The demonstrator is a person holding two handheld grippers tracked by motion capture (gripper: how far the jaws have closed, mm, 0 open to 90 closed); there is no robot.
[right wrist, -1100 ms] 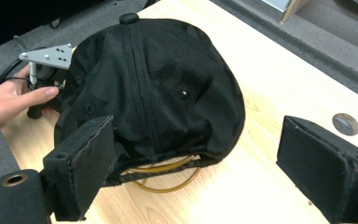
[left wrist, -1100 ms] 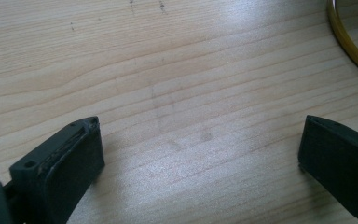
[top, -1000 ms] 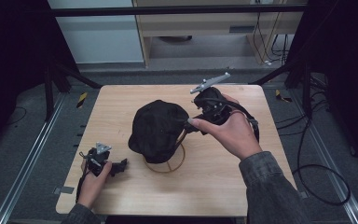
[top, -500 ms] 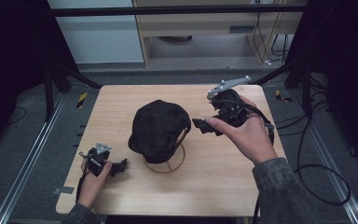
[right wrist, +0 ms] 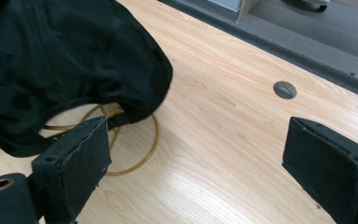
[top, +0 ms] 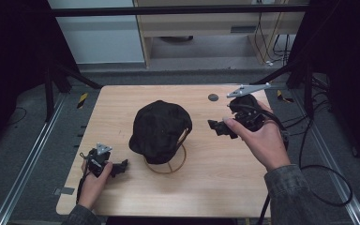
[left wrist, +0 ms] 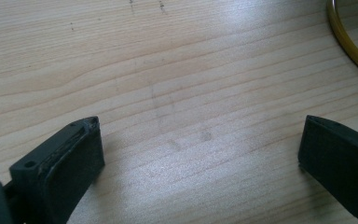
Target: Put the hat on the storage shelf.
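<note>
A black cap (top: 160,129) sits on a gold wire stand (top: 169,164) in the middle of the wooden table (top: 215,187). In the right gripper view the black cap (right wrist: 60,65) hangs over the stand's ring (right wrist: 140,154) at the left. My right gripper (top: 221,128) is open to the right of the cap, apart from it, with nothing between its jaws. My left gripper (top: 120,166) rests open on the table at the front left, pointing towards the stand. A stretch of the gold ring (left wrist: 349,42) shows at the top right of the left gripper view.
A small round hole (top: 213,97) lies in the tabletop at the back, also seen as a grommet (right wrist: 285,89) in the right gripper view. Black frame bars (top: 75,77) and cables (top: 318,173) flank the table. The floor drops away beyond the far edge.
My right gripper has let go of the cap and drawn back to the right, away from it. The cap stays on the stand. The left gripper has not moved.
</note>
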